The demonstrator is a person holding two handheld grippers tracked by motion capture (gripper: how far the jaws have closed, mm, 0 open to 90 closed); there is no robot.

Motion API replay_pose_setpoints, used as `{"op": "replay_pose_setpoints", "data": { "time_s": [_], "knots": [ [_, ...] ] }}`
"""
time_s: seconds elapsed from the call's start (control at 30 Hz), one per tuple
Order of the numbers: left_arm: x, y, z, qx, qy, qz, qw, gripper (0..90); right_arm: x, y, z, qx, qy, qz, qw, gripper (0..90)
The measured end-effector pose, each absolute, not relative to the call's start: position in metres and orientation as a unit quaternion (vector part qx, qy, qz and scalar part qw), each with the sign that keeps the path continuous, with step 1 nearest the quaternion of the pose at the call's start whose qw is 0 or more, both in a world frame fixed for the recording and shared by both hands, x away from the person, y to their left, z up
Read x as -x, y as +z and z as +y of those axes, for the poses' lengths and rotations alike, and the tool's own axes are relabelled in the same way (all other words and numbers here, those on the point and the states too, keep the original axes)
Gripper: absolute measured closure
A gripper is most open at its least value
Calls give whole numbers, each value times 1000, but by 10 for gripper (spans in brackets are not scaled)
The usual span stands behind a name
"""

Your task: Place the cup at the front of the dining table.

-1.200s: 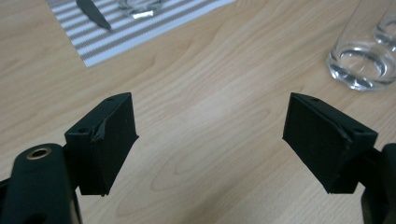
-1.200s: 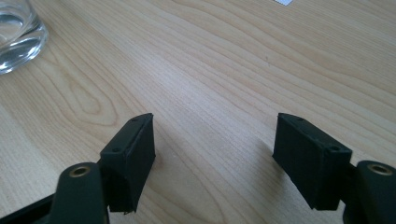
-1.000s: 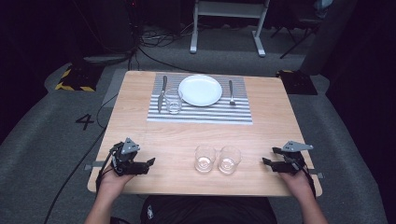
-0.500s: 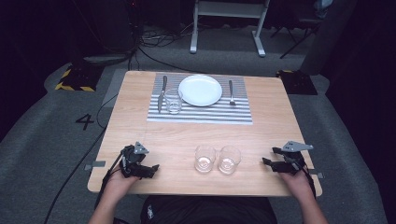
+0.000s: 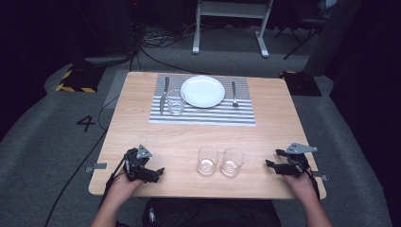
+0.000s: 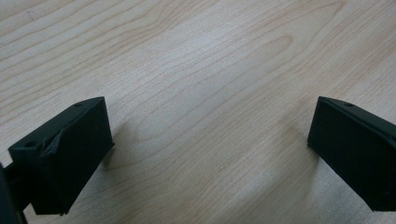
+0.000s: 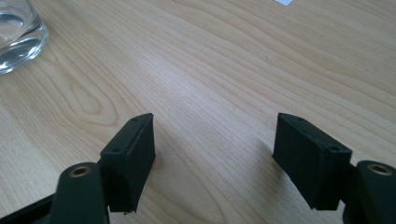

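My left gripper has its jaws spread wide with nothing but bare bench grain between them, and my right gripper is the same, jaws wide apart and empty. Just ahead of my right jaws and off to their left stands the right glass, clear and upright, close but not touching. In the high view my left gripper points across toward the left glass, which stands touching or nearly touching its twin, the pair sitting between my two sets of jaws near the bench's front edge; my right gripper faces them from the other side. Both glasses stand mouth up, long axis vertical. Far beyond, on the striped placemat, a third glass already stands beside the knife, with a plate and fork. I judge the work barely begun: neither near glass is grasped, and both are left to lift.
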State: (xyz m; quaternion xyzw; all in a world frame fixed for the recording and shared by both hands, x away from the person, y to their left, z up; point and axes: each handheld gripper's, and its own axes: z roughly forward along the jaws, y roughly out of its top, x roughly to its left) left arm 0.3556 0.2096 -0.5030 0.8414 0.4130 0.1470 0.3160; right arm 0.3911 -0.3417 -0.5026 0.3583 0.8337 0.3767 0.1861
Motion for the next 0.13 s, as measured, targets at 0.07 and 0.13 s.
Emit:
{"op": "replay_pose_setpoints", "data": {
  "time_s": [0.07,0.13],
  "knots": [
    [-356,-503,210,-841,147,413,316,0,-391,-503,-342,-358,377,834,186,298],
    [-356,-503,210,-841,147,413,316,0,-391,-503,-342,-358,377,834,186,298]
  ]
}}
